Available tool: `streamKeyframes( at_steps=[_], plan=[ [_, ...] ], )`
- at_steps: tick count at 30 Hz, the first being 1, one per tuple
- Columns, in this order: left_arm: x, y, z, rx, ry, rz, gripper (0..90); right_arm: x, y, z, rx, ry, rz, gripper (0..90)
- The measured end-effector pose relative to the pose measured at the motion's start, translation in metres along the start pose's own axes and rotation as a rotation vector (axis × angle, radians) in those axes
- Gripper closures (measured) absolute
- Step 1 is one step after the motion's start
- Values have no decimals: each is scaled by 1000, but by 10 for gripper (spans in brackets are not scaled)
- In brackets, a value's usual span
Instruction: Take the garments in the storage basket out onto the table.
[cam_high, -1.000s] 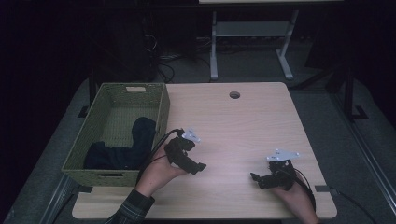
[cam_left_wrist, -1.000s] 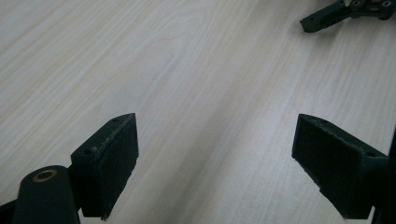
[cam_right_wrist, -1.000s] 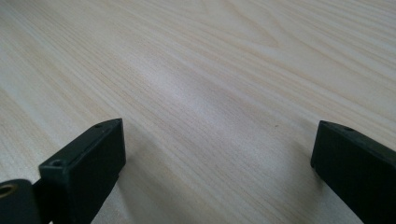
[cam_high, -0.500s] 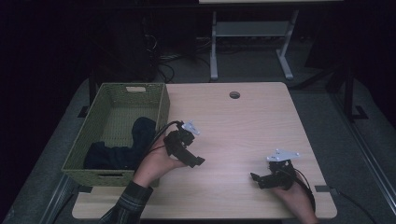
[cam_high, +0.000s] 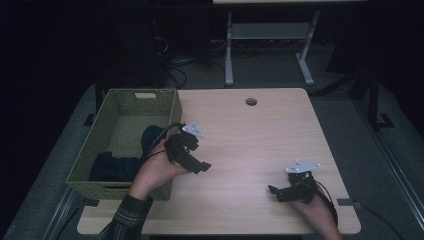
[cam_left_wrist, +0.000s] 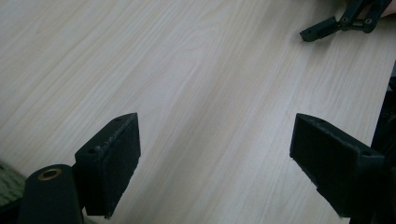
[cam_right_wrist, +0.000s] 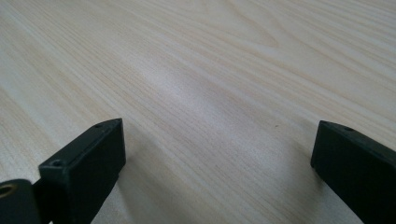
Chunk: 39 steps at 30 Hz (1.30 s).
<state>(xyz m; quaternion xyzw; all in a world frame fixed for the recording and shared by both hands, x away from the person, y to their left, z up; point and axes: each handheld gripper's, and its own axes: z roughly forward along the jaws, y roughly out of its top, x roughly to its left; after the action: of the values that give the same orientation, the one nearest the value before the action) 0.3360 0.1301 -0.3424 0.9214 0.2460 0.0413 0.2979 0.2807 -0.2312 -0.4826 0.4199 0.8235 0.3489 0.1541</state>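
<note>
We are holding the left tool (cam_high: 192, 160) just beside the green woven basket (cam_high: 125, 107), on its open-bench side, jaws pointing away from the basket toward the right tool (cam_high: 280, 192). The left gripper view is showing both pads (cam_left_wrist: 112, 158) spread wide with bare wood between them; nothing is being gripped. The right tool is resting low over the bench (cam_high: 250, 135) near the person's edge, well apart from the basket, jaws likewise wide and empty in the right gripper view.

The thing nearest the left tool is the dark cloth (cam_high: 117, 165) lying crumpled in the basket's near end, behind and to the side of the left tool (one fold is riding up against the basket wall closest to that tool).

Judgement on handling: the cloth is looking soft, limp and light, so it will be sagging and trailing when lifted, not fragile, not slippery. We are favouring a pinch on the raised fold near the wall, taking a good bunch of fabric so it is not slipping out, and lifting high enough to clear the rim.
</note>
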Motion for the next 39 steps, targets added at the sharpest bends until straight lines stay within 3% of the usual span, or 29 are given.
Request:
streamKeyframes(
  at_steps=[16,26,39],
  plan=[
    [7,-8,-28,-8,39,-14,163,0,0,0,-3,0,-7,27],
    [17,-19,-50,-33,83,-53,163,0,0,0,-2,0,-5,27],
    [27,-32,-67,-37,118,-92,163,0,0,0,-3,0,-5,27]
  ],
)
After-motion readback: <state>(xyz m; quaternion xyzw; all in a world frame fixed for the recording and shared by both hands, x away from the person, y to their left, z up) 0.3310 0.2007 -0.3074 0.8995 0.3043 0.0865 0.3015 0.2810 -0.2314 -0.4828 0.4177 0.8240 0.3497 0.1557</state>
